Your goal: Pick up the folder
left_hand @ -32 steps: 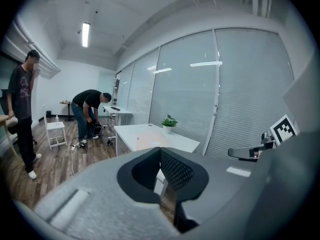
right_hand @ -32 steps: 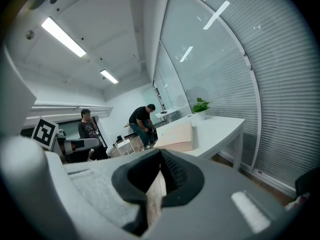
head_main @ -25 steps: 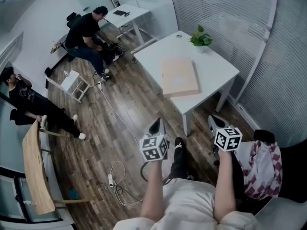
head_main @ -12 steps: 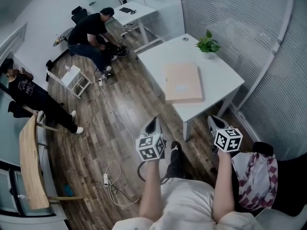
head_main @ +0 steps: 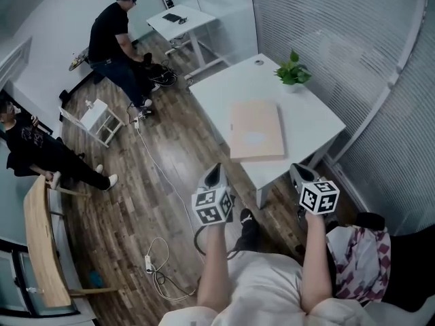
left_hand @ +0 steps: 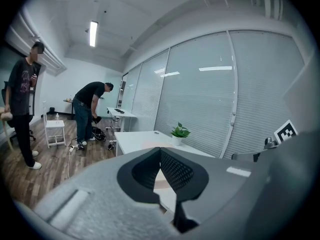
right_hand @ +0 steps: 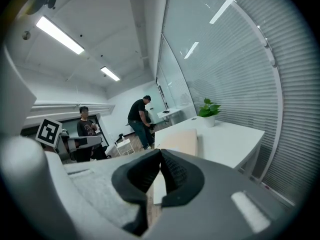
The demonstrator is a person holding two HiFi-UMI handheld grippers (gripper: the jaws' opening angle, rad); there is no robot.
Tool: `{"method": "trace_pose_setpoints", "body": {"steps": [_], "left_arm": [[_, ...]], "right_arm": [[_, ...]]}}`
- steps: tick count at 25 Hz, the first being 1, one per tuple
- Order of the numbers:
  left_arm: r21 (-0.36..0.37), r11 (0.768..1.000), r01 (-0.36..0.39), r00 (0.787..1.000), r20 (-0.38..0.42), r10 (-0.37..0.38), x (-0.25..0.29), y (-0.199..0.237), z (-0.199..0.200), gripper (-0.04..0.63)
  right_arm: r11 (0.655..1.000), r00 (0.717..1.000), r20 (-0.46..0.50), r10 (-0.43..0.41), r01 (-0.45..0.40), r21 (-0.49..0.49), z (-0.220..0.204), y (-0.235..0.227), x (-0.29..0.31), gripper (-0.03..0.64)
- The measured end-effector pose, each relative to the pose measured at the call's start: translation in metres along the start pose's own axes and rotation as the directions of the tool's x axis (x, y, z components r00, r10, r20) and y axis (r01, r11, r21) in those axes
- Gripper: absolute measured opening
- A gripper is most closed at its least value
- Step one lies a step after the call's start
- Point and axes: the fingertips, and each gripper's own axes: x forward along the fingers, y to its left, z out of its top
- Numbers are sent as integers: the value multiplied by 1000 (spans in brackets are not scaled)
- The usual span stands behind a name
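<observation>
A flat tan folder (head_main: 255, 130) lies on the near part of a white table (head_main: 309, 117); in the right gripper view the folder (right_hand: 179, 141) shows just beyond the jaws. My left gripper (head_main: 215, 174) hangs over the floor short of the table's near-left edge, jaws shut and empty. My right gripper (head_main: 297, 174) hovers just off the table's near corner, also shut with nothing in it. In the left gripper view the shut jaws (left_hand: 160, 150) point toward the table (left_hand: 137, 140).
A small potted plant (head_main: 291, 71) stands at the table's far side by the blinds. One person bends near a second white desk (head_main: 181, 20); another sits at the left. A white stool (head_main: 94, 118), floor cables (head_main: 160, 178) and a checked cloth (head_main: 361, 260) lie around.
Both grippers have come closer to the white table, and the folder now lies nearer to them in the head view. The person at the far desk has stood up.
</observation>
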Motion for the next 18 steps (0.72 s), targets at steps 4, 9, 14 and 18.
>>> {"method": "trace_pose_setpoints", "body": {"steps": [4,9,14,18], "left_arm": [[0,1000,8,1000,-15,-8,25,5,6,6],[-42,999,-9,1000,-10,9,48,26,13,6],[-69,998,-12,999,-31,10,75,49,12,6],[-95,995,38,999,0,-38,103,60,23,6]], "right_arm": [[1000,1000,-17,-6,7,14,6,-9,18,2],[1000,998,-69,-16,15,-1,7,-16,45,2],[1000,995,-95,-18,17,-18,18,-16,80,2],[999,994,-104,-33,30,-25,30,-22,107,2]]}}
